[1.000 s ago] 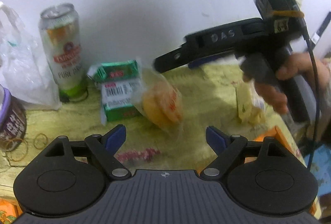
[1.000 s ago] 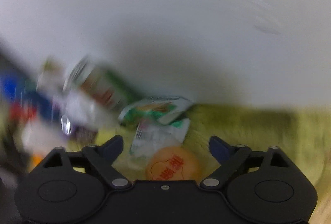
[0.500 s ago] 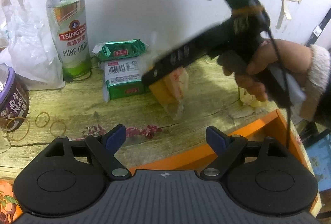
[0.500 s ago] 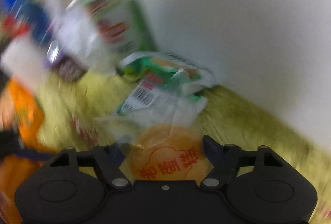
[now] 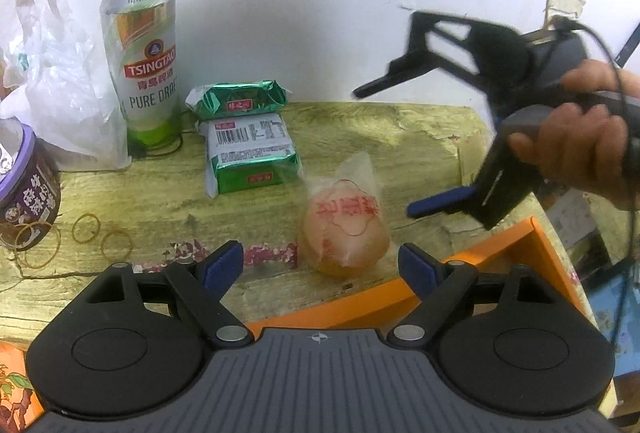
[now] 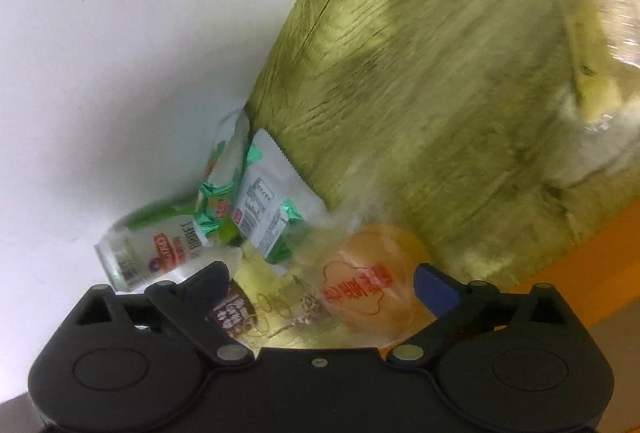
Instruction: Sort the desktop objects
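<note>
Since half a second ago the right claw (image 5: 400, 149) let go of the bagged orange pastry (image 5: 346, 229) and pulled back up, jaws spread and empty. That pastry now sits on the counter (image 5: 420, 137) near its front edge, just right of the green snack packs (image 5: 250, 149). Left claw (image 5: 320, 265) hangs wide open too, holding nothing. Tsingtao can (image 5: 142, 61) stands at the back edge by the wall, white plastic bag (image 5: 60, 89) beside it.
</note>
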A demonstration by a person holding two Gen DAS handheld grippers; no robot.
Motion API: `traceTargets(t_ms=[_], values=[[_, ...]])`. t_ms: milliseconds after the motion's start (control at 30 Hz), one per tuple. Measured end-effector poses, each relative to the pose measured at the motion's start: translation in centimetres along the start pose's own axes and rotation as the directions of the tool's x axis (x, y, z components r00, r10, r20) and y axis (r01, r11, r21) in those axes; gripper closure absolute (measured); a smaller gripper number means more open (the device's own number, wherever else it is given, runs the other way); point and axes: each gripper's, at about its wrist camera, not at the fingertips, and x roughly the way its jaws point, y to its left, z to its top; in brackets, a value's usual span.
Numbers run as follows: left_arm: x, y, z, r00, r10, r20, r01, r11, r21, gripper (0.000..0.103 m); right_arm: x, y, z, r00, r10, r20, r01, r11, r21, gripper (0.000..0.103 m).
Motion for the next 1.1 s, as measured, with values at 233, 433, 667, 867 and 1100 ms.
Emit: traceTargets(t_ms=[233,433,667,867,1100], values=[[0.9,-0.4,0.0,1.0,-0.028,-0.006,0.028,1.0,-0.011,0.017,-0.6,0.0,-0.6,0.999,-0.035,-0.007,0.034,0.992,-0.119,0.003],[2.4,-0.9,0.1,0.998,-0.057,-0.023,0.057,0.998,-0.026,0.017,2.0,-1.9,-0.5,0.996,-0.089,-0.019,0.088,0.995,-0.035,0.003],[2.9,-0.9,-0.6,0.997,-0.059,-0.05,0.057,0.997,-0.044,0.017,3.9,-3.3,-2.2,0.983,0.119,-0.139,-0.11,0.991,0.071,0.0],[3.3,-0.8,-1.4,0.996,-0.036,-0.086,0.033,0.999,-0.038,0.017,2.7,-3.2,-1.8,0.972,0.173,-0.156,-0.171,0.985,0.026,0.0],[2.7,-0.9,-2.1,0.992,-0.01,-0.124,0.009,1.0,-0.008,0.013,0.1,0.1,-0.9,0.998,0.037,-0.058,-0.051,0.959,-0.278,0.0]])
